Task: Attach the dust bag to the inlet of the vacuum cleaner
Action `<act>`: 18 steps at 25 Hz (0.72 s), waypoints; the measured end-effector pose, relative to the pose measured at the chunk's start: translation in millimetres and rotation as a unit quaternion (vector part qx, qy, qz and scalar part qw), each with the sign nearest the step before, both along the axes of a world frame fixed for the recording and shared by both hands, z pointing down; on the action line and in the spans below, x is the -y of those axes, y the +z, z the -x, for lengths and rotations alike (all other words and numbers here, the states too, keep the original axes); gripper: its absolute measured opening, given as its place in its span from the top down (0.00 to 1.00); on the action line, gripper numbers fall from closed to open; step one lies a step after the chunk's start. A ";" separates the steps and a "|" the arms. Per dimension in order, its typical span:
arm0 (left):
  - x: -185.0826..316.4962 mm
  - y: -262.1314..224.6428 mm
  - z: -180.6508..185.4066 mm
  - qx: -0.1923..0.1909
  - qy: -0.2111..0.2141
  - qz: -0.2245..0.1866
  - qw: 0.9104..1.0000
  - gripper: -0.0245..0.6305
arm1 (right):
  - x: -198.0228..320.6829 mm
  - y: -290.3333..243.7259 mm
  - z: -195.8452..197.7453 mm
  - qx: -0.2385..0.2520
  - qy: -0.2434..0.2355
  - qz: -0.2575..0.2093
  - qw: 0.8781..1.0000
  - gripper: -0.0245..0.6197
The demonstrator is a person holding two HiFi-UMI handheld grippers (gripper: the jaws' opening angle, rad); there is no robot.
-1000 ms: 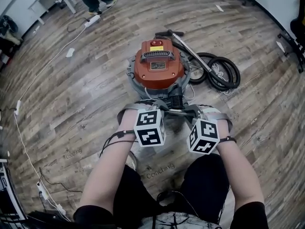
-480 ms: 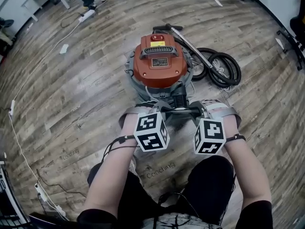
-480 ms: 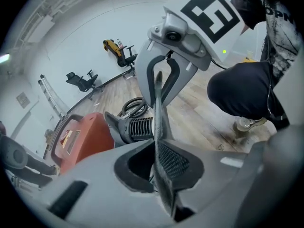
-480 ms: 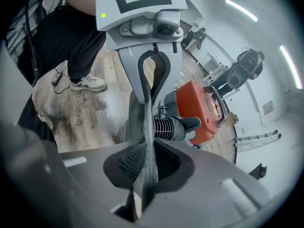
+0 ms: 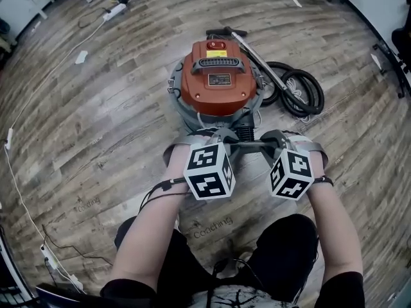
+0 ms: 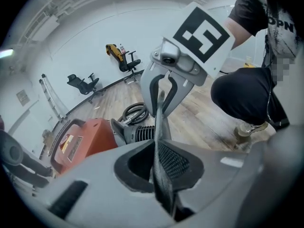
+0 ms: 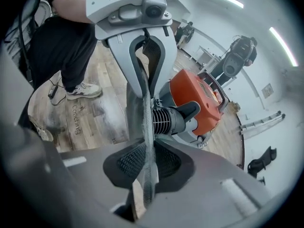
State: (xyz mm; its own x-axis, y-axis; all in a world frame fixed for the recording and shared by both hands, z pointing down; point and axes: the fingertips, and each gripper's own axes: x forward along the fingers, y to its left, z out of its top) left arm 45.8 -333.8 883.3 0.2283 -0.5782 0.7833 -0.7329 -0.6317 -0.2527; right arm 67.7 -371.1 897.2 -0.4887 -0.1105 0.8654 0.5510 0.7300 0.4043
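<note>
Dust bag [image 5: 248, 146] held taut between left gripper [image 5: 217, 137] and right gripper [image 5: 277, 140], both pinching its thin edge, just beside orange vacuum cleaner [image 5: 217, 85] inlet [image 7: 166, 120].

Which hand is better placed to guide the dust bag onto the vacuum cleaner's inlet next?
Right, probably, though narrowly. Both right tongs and left tongs grip the dust bag, the right's jaws having just eased open slightly; the ribbed inlet looms closer in the right gripper view.

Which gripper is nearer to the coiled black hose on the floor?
Right. In the head view the right gripper, gripping the dust bag, sits just below-left of the hose; the left gripper sits farther left.
</note>
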 end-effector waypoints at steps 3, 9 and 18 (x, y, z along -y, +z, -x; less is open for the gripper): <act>1.8 -1.8 -0.8 0.000 0.002 -0.004 1.000 0.92 | 1.6 2.4 0.2 0.006 0.012 0.009 1.000 0.89; -1.0 3.6 -0.7 0.005 -0.001 -0.005 1.000 0.92 | 1.1 -3.6 -0.2 -0.002 -0.011 -0.033 0.999 0.89; -7.0 18.6 6.5 -0.012 -0.035 0.028 0.999 0.93 | -4.7 -17.3 8.4 -0.025 -0.056 -0.093 0.994 0.90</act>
